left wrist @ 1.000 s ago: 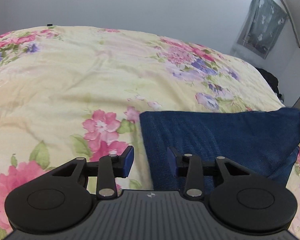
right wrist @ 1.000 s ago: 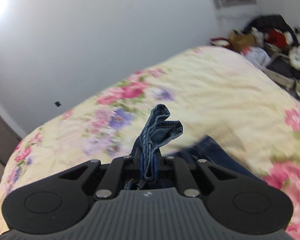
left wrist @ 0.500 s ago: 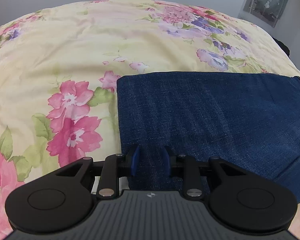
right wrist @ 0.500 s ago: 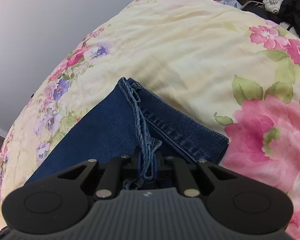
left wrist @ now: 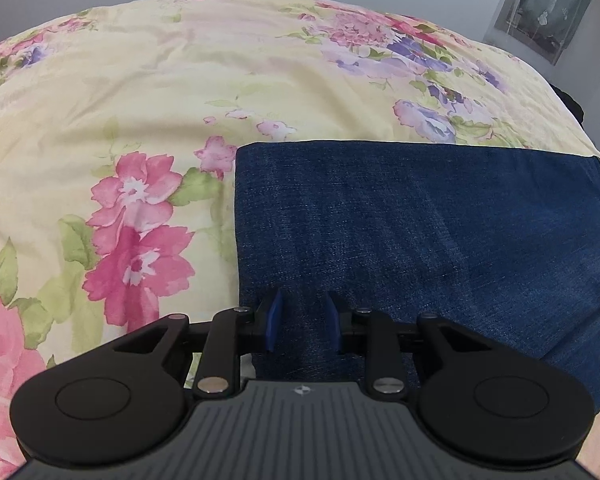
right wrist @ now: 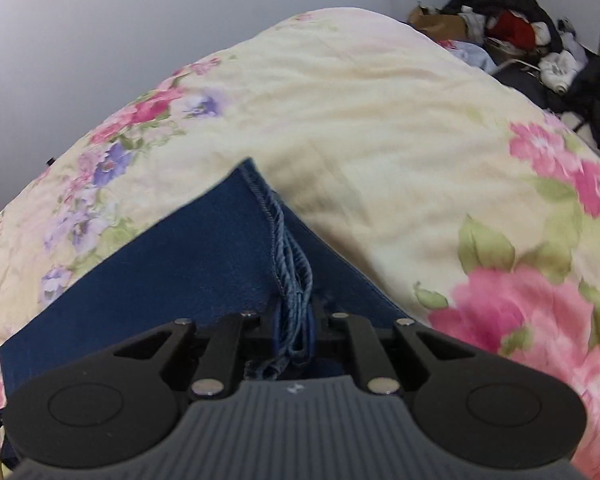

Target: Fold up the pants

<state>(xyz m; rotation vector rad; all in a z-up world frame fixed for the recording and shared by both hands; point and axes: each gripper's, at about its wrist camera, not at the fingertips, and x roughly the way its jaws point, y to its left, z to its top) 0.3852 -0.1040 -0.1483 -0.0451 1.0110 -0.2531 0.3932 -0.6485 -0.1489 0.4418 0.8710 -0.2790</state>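
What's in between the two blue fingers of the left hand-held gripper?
Just the jeans. The left wrist view shows the open left hand-held gripper with its fingers apart over the denim.

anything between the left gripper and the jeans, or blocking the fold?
Nothing visible. The left gripper sits open right over the jeans, one blue finger on each side of bare denim. The right gripper is shut on the bunched hem. Only the floral bedspread lies around them.
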